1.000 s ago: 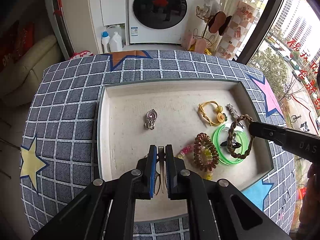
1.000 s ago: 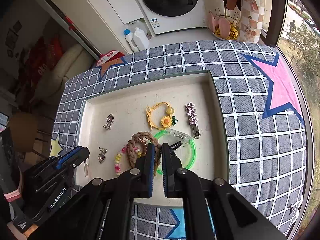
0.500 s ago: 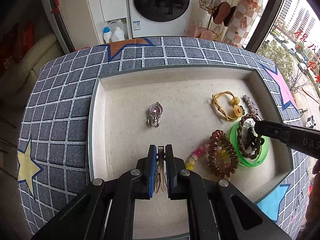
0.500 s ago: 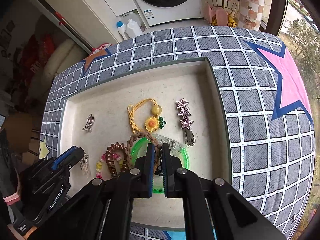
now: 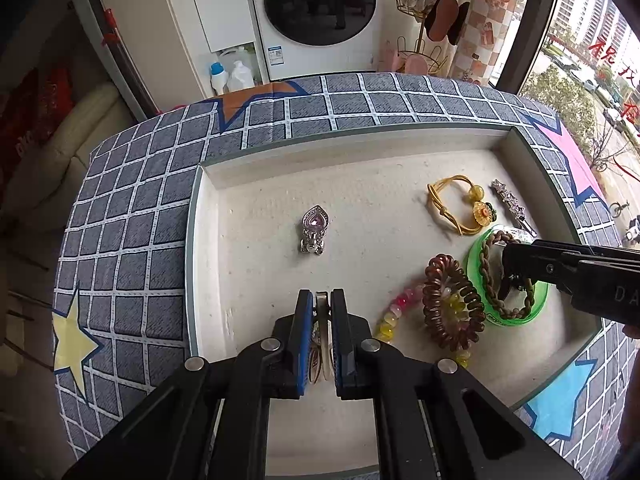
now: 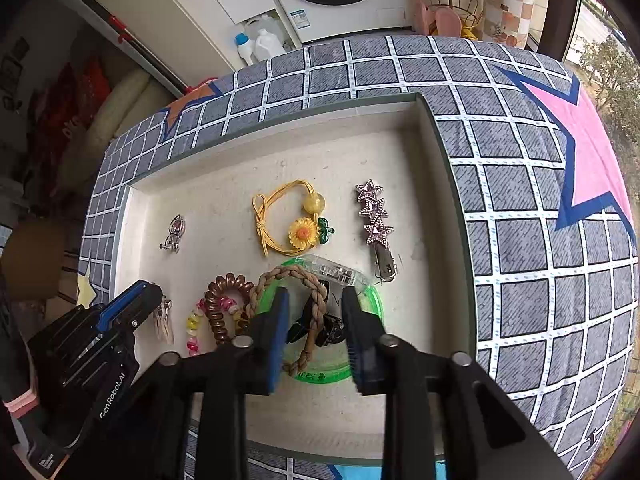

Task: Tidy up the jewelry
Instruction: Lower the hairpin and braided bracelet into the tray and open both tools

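Note:
A shallow cream tray (image 5: 208,184) (image 6: 440,152) lies on a checked grey cloth. My left gripper (image 5: 321,304) is shut on a silver earring (image 5: 319,354), held low over the tray's near left; it also shows in the right wrist view (image 6: 162,314). A matching silver earring (image 5: 314,230) (image 6: 174,232) lies ahead of it. My right gripper (image 6: 314,300) is open over the braided brown hair tie (image 6: 316,296) (image 5: 486,268), which lies on the green bangle (image 6: 370,300) (image 5: 538,296).
In the tray lie a brown spiral hair tie (image 5: 452,300) (image 6: 218,312), a pink and yellow bead bracelet (image 5: 394,312), a yellow sunflower hair tie (image 5: 460,208) (image 6: 288,216) and a star hair clip (image 6: 376,220) (image 5: 512,206). A washing machine (image 5: 320,12) stands behind the table.
My right gripper has lowered the braided hair tie onto the green bangle and opened, letting it go. My left gripper stays shut on the earring, with the tray now closer in view.

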{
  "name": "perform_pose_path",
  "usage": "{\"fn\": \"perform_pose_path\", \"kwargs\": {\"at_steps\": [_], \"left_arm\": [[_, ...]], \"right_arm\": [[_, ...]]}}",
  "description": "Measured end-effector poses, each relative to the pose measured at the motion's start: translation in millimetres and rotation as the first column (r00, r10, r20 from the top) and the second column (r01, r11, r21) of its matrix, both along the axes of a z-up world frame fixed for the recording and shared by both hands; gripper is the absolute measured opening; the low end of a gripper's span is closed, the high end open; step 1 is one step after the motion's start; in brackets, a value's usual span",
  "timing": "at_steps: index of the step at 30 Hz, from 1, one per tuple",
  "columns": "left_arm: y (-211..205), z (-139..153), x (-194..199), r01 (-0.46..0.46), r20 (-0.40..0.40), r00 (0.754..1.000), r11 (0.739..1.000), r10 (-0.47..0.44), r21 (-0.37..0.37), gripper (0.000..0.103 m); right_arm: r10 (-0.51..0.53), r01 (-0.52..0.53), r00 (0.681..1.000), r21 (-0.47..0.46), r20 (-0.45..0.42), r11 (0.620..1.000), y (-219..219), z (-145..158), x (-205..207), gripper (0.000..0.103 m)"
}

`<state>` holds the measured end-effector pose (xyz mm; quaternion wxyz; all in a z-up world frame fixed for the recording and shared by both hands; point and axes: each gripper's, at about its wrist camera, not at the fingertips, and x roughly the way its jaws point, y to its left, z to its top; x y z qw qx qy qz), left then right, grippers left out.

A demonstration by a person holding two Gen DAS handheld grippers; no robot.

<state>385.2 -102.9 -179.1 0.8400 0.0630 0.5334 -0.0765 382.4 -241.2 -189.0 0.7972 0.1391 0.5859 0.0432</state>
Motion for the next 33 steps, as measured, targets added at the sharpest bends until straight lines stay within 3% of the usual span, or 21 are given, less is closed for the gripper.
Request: {"fn": "perform_pose_path", "kwargs": {"at_steps": [12,13,14,15,17,19,24,26,33], "left_arm": [[1,7,-2,0.008,0.005,1.0,0.999,-0.008,-0.033,0.021],[1,7,-2,0.01,0.003,1.0,0.999,-0.009,-0.035,0.029],[1,7,-3,0.01,0.001,1.0,0.999,-0.01,-0.037,0.078],[1,9,-4,-0.002,0.011,1.0,1.0,0.003,-0.03,0.103],[2,19,-9,-0.014,0.073,0.997,1.0,0.016,-0.028,0.103],[1,22,-11,-0.005,0.068,0.998,0.999,0.008,-0.047,0.103],[2,38,-24,-0.026,0.135,0.991,1.0,0.026,-0.002,0.103],[5,43,-33,-0.04,0.152,0.988,0.999,0.037,0.017,0.103],[32,52,-76,-0.066,0.132,0.989,0.997,0.071,-0.041,0.103]], "right_arm": [[-0.051,0.049,0.997,0.023,0.052,0.999,-14,23,-18,0.043],[-0.052,0.05,0.997,0.024,0.052,0.998,-14,24,-19,0.043],[-0.053,0.051,0.997,0.025,0.052,0.998,-15,24,-20,0.043],[-0.053,0.052,0.997,0.025,0.052,0.998,-16,25,-21,0.043],[-0.059,0.058,0.997,0.027,0.054,0.998,-16,26,-24,0.043],[-0.067,0.066,0.996,0.029,0.057,0.997,-17,27,-27,0.043],[-0.08,0.079,0.995,0.032,0.055,0.996,-19,29,-38,0.047],[-0.079,0.077,0.995,0.037,0.058,0.996,-17,31,-45,0.059],[-0.072,0.071,0.996,0.029,0.058,0.997,-2,34,-81,0.063]]}}
